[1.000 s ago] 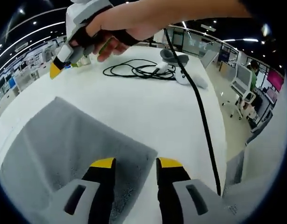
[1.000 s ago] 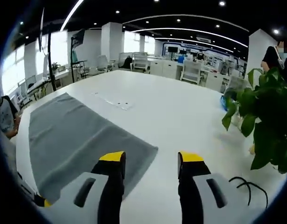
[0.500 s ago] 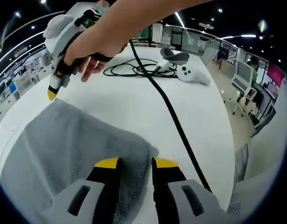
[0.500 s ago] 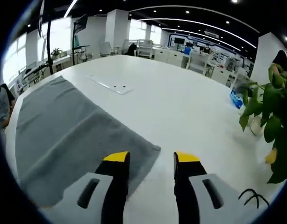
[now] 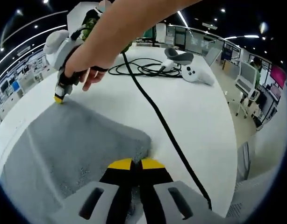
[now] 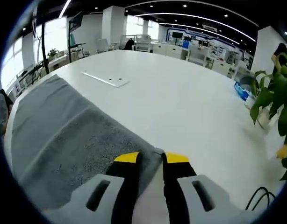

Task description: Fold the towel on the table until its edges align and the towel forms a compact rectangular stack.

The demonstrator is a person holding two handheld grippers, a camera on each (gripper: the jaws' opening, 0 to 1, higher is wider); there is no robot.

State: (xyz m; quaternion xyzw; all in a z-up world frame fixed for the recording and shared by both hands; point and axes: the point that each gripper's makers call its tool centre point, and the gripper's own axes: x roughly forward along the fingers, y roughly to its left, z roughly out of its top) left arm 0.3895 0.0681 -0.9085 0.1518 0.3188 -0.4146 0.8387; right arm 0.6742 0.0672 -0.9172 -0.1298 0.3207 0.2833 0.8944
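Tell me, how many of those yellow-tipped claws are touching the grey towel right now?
2. The left claw is closed on the towel's near corner. The right claw, nearly shut, straddles another corner; in the left gripper view it shows at the far corner.

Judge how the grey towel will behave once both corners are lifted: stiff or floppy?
Probably floppy: the towel lies flat and follows the table, with a soft puckered edge by the left gripper. Its looped pile suggests decent grip. The middle will likely sag between that and the right gripper.
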